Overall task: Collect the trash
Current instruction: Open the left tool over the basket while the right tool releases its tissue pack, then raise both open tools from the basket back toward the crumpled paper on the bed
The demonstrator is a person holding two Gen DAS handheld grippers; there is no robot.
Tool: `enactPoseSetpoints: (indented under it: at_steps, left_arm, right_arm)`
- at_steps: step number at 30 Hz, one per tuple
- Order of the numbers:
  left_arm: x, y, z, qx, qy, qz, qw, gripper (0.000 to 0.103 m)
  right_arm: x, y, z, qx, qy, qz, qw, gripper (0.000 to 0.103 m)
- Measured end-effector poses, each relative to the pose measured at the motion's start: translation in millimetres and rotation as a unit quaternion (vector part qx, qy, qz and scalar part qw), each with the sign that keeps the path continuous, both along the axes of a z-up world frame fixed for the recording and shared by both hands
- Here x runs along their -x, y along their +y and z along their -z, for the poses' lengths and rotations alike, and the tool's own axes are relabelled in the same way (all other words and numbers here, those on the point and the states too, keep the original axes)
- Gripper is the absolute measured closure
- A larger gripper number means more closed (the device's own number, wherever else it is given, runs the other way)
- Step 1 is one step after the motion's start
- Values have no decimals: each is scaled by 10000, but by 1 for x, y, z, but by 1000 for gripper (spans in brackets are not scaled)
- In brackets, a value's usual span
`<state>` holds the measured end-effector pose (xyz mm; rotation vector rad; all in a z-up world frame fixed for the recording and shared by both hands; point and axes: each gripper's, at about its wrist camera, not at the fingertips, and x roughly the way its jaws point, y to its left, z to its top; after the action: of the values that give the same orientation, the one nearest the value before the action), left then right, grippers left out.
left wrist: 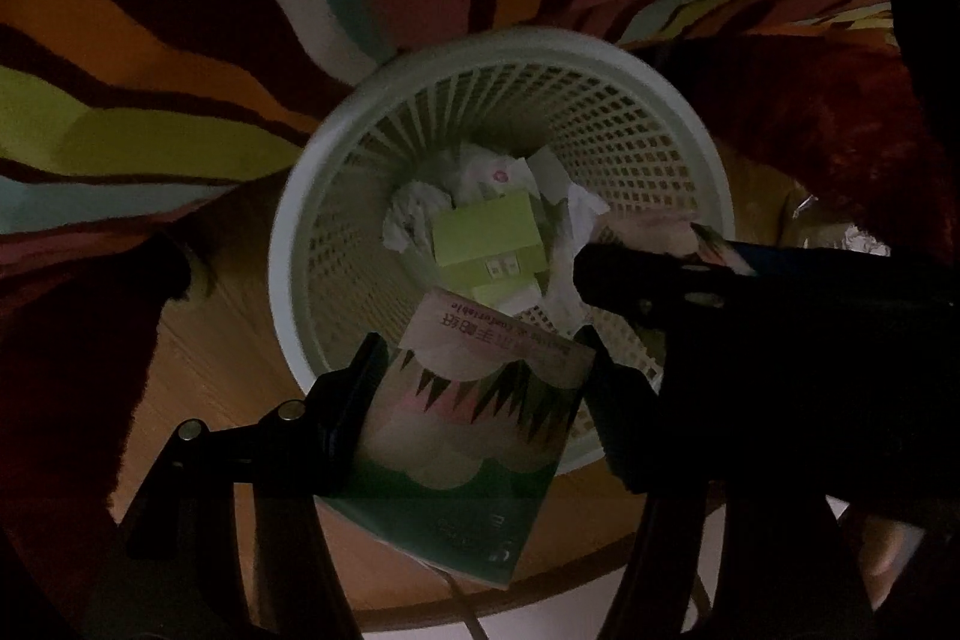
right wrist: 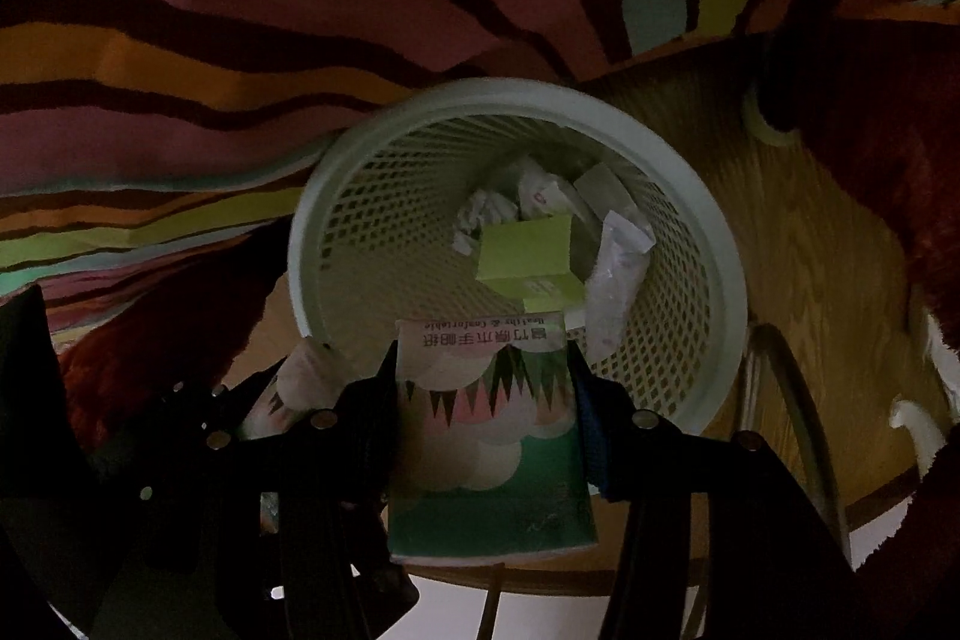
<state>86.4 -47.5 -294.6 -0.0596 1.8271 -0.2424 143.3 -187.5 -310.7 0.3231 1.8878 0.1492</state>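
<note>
Though dimly lit, both tissue packs (left wrist: 474, 400) (right wrist: 489, 424) look green-and-pink, seemingly flattened.

Both views dim, underexposed, colours muted. Brightest patch: white basket (left wrist: 336, 142) rim and crumpled paper (left wrist: 414, 214) inside. Gripper bodies near-black silhouettes, detail lost. Small glints on fingers' metal studs. Strong fisheye bowing, striped rug (right wrist: 240, 10) bent, black vignette at corners. Slight softness throughout; light source unseen.
</note>
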Motion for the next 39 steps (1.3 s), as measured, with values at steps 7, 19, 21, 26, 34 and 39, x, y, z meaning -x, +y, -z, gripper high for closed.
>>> enactPoseSetpoints:
  at_steps: [7,19,21,26,34,39]
  left_arm:
    - [1,1,11,0,154,-72,9999,31]
    - [0,10,2,-159,-200,-245,9994,9]
    - [-1,9,-2,-136,-272,-256,9992,9]
    - [0,6,-13,-273,-500,-152,9983,9]
    - [3,-5,-67,-387,-1653,172,9853,9]
    - [8,1,-113,-204,-2461,-40,9690,9]
  right_arm:
    - [-1,2,7,94,115,-27,9999,54]
    - [-6,-3,3,360,12,183,9992,11]
    - [-6,-2,-2,339,-47,174,9993,10]
    - [-3,-2,-15,395,-227,124,9989,10]
    - [6,2,-76,496,-1241,-155,9909,10]
    - [15,1,-118,528,-1921,-378,9792,9]
